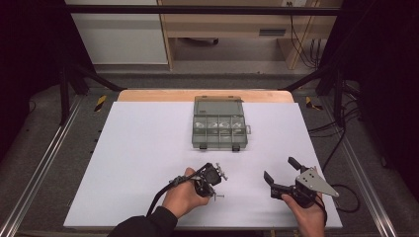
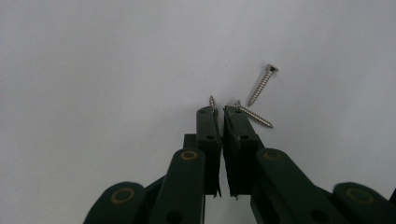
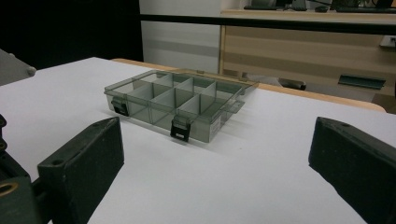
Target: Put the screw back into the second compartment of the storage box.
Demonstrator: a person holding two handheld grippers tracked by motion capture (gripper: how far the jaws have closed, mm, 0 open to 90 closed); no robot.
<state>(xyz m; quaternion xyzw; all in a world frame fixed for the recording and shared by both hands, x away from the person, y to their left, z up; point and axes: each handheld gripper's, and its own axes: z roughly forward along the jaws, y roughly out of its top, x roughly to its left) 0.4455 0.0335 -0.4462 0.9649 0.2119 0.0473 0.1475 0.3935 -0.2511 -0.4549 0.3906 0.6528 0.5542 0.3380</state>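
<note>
My left gripper point(image 2: 220, 109) points down at the white desk point(image 1: 143, 163), near its front edge and a little left of the middle. Its jaws are clenched on a screw point(image 2: 212, 103): the threaded tip pokes out just beyond the jaw tips in the left gripper view, and the rest of the shank is hidden between the pads. Two more screws lie loose on the desk just past the jaws. The nearer screw point(image 2: 253, 115) lies right beside the tip of the jaw on the right of that view; I cannot tell whether it touches it. The farther screw point(image 2: 262, 84) lies slanted a little beyond, its flat head pointing away from me, apart from the other two.

My right gripper point(image 1: 279, 173) hovers at the front right of the desk with its jaws released, standing wide apart with nothing between them. It faces the smoky clear compartment box point(image 3: 180, 102), which sits toward the back of the desk near the middle, well apart from both grippers. The box's lid is open and its dividers show.
</note>
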